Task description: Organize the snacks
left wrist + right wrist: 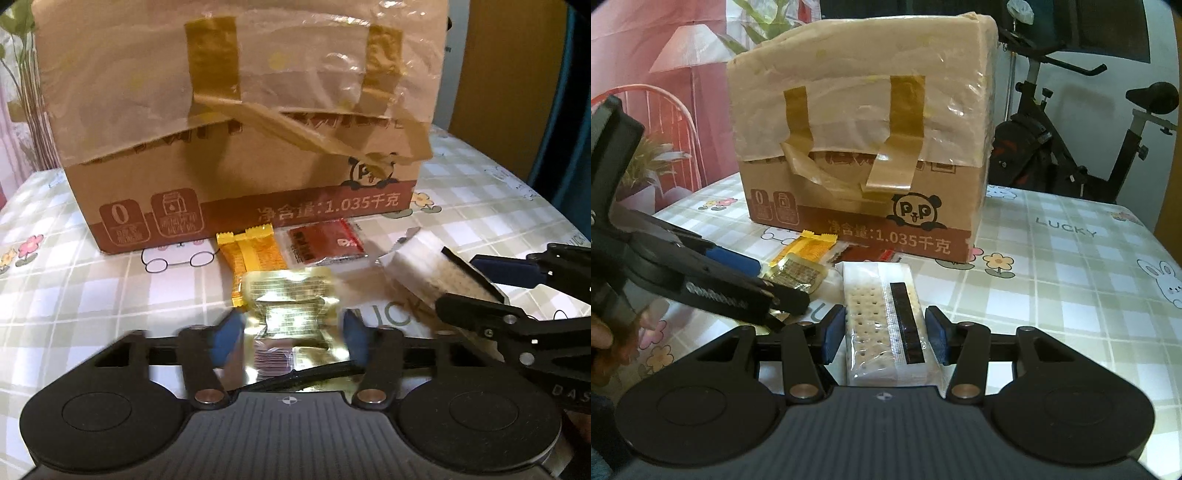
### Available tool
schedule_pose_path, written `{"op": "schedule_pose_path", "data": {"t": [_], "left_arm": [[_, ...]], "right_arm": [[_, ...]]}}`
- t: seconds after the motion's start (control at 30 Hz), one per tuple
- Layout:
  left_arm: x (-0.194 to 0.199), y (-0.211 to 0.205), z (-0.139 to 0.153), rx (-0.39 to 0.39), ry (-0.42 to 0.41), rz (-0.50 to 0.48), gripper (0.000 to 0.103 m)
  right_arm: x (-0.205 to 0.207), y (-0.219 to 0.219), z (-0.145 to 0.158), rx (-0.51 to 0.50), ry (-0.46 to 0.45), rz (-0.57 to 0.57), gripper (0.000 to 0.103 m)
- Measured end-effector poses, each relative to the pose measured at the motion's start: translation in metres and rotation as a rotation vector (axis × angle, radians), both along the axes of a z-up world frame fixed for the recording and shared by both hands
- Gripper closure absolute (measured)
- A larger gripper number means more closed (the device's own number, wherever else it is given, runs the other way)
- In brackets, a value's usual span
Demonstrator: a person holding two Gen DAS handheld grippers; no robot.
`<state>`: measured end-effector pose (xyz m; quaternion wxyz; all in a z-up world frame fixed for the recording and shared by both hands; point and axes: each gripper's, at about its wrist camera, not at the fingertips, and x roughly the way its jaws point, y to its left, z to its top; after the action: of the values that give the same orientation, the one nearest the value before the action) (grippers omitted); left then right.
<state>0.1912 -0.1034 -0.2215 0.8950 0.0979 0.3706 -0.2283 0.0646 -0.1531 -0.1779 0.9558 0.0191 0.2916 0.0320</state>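
tabletop: covered by a checked cloth printed with flowers and rabbits.
cardboard box: stood upright at the far side of the tabletop, wrapped above in clear film and strapped with brown tape.
left gripper: a gold foil packet is seen between the blue pads; the frame is blurred and contact cannot be told. the packet is raised over the snacks beside the box.
right gripper: closed on a cracker pack, both blue pads pressed against its long sides; the pack's far end is pointed at the box.
orange packets: two laid side by side on the cloth, just in front of the box.
red sachet: laid flat just beside the orange packets, near the box's front face.
person: part of a hand is seen on the left gripper's handle.
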Motion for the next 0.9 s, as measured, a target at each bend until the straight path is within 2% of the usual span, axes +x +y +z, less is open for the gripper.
{"op": "schedule_pose_path", "data": {"t": [0.13, 0.37, 0.7, 0.9], "left_arm": [[-0.005, 0.011, 0.002, -0.071, -0.004, 0.012, 0.055], [-0.01, 0.027, 0.008, -0.11, -0.025, 0.064, 0.056], [-0.025, 0.049, 0.04, -0.214, -0.177, 0.127, 0.056], [-0.027, 0.067, 0.06, -0.256, -0.22, 0.166, 0.056]], "right_arm": [[-0.001, -0.003, 0.0, 0.015, -0.004, 0.002, 0.053], [-0.002, -0.004, 0.0, 0.021, -0.009, 0.001, 0.053], [-0.003, -0.001, 0.0, 0.005, -0.008, -0.001, 0.053], [-0.004, -0.001, 0.001, 0.003, -0.015, -0.012, 0.053]]}}
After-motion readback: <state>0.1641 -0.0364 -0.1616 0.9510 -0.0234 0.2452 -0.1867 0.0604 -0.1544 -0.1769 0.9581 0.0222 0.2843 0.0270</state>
